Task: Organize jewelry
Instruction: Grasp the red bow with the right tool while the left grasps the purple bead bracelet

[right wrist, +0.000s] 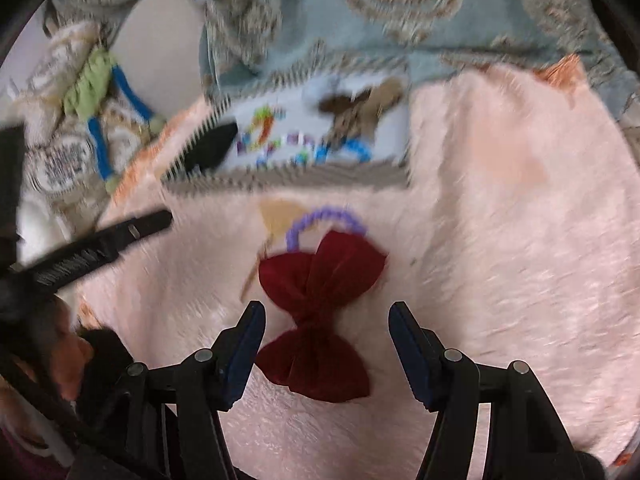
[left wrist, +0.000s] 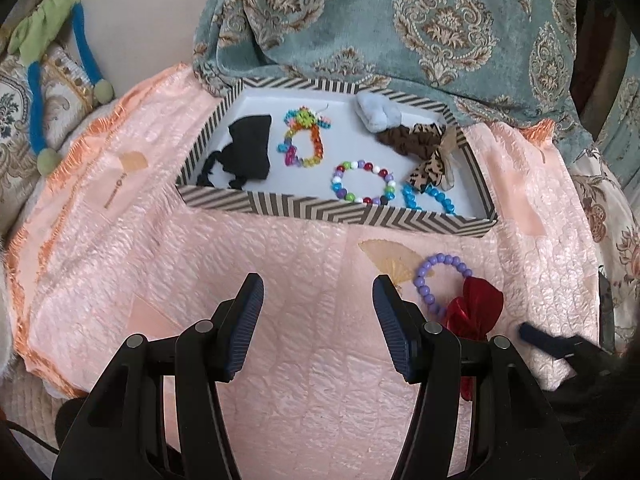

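A striped box (left wrist: 320, 209) sits on a pink quilt and holds several bead bracelets (left wrist: 362, 181), a black cloth piece (left wrist: 248, 148), a leopard bow (left wrist: 430, 162) and a pale blue item (left wrist: 378, 114). A purple bead bracelet (left wrist: 436, 276) and a dark red velvet bow (left wrist: 474, 308) lie on the quilt in front of the box. My left gripper (left wrist: 318, 294) is open and empty, left of them. My right gripper (right wrist: 326, 318) is open, its jaws on either side of the red bow (right wrist: 320, 276). The purple bracelet (right wrist: 324, 218) lies just beyond. The right wrist view is blurred.
The pink quilt (left wrist: 260, 280) covers the work area, with an orange fringe at its left edge. A teal patterned blanket (left wrist: 400, 20) is heaped behind the box. A green and blue cloth item (left wrist: 52, 64) lies at far left on a patterned cushion.
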`<state>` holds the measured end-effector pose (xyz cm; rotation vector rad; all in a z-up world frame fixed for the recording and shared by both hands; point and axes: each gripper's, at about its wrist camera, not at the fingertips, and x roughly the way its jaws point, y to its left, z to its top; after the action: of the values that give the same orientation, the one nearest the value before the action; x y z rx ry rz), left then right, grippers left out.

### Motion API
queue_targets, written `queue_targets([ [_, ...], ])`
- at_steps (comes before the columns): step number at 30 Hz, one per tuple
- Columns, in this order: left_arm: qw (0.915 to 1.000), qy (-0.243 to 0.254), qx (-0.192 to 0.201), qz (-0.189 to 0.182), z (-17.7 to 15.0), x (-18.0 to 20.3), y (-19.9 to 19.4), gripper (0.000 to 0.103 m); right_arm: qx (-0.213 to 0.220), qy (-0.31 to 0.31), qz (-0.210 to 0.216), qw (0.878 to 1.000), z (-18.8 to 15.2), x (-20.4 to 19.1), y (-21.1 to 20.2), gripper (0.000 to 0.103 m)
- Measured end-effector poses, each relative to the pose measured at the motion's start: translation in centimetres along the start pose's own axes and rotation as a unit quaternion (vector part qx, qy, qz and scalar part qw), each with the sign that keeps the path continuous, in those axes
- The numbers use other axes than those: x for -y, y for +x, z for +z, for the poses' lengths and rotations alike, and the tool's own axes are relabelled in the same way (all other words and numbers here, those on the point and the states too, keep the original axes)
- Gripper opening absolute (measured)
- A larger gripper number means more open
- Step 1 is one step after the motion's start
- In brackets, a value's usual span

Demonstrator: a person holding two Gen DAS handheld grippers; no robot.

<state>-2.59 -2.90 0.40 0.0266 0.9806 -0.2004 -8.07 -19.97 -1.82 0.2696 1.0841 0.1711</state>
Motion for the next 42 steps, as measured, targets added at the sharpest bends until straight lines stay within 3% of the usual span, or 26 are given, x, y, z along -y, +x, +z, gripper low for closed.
queue_targets([
  [1, 1.0, 0.001, -0.004, -0.002, 0.0, 0.1, 0.2, 0.057, -0.006, -0.007, 0.0, 1.0, 0.0, -0.1, 0.8, 0.06],
  [4, 0.9999, 0.005, -0.011, -0.007, -0.1, 0.4, 0.7, 0.057, 0.003, -0.03, -0.032, 0.999, -0.2, -0.2, 2.0, 0.024],
  [6, 0.9999, 0.007, -0.013, -0.007, -0.1, 0.6, 1.0, 0.057, 0.014, -0.02, -0.024, 0.999, -0.1, 0.8, 1.2, 0.018],
  [15, 0.9971, 0.006, -0.052, -0.055, 0.0, 3.3, 3.6, 0.057, 0.054, 0.027, -0.028, 0.998, 1.0, 5.0, -3.3, 0.017],
  [21, 0.9928, 0.007, -0.076, -0.092, 0.5, 6.1, 5.5, 0.057, 0.036, 0.064, 0.001, 0.997, 0.9, 6.7, -2.7, 0.017],
  [30, 0.9928, 0.042, -0.087, -0.07, 1.4, 10.1, 8.6, 0.058, 0.018, 0.101, 0.007, 0.995, 0.9, 8.3, -2.0, 0.017],
  [35, 0.9943, 0.058, -0.068, -0.057, 1.3, 11.5, 9.5, 0.057, 0.012, 0.099, 0.001, 0.995, 0.9, 8.4, -1.7, 0.017],
  [37, 0.993, 0.076, -0.073, -0.054, 1.1, 12.3, 10.0, 0.051, 0.008, 0.101, -0.003, 0.995, 0.8, 8.5, -1.5, 0.017],
  [39, 0.9924, 0.098, -0.055, -0.051, 0.7, 13.0, 9.9, 0.03, 0.009, 0.101, -0.002, 0.995, 0.9, 8.6, -1.5, 0.017],
  [40, 0.9918, 0.105, -0.051, -0.053, 0.6, 13.1, 9.9, 0.027, 0.01, 0.098, -0.003, 0.995, 0.9, 8.6, -1.6, 0.017],
  [42, 0.9915, 0.107, -0.053, -0.053, 0.8, 12.9, 9.7, 0.011, 0.015, 0.082, -0.005, 0.996, 0.8, 8.2, -1.7, 0.017],
])
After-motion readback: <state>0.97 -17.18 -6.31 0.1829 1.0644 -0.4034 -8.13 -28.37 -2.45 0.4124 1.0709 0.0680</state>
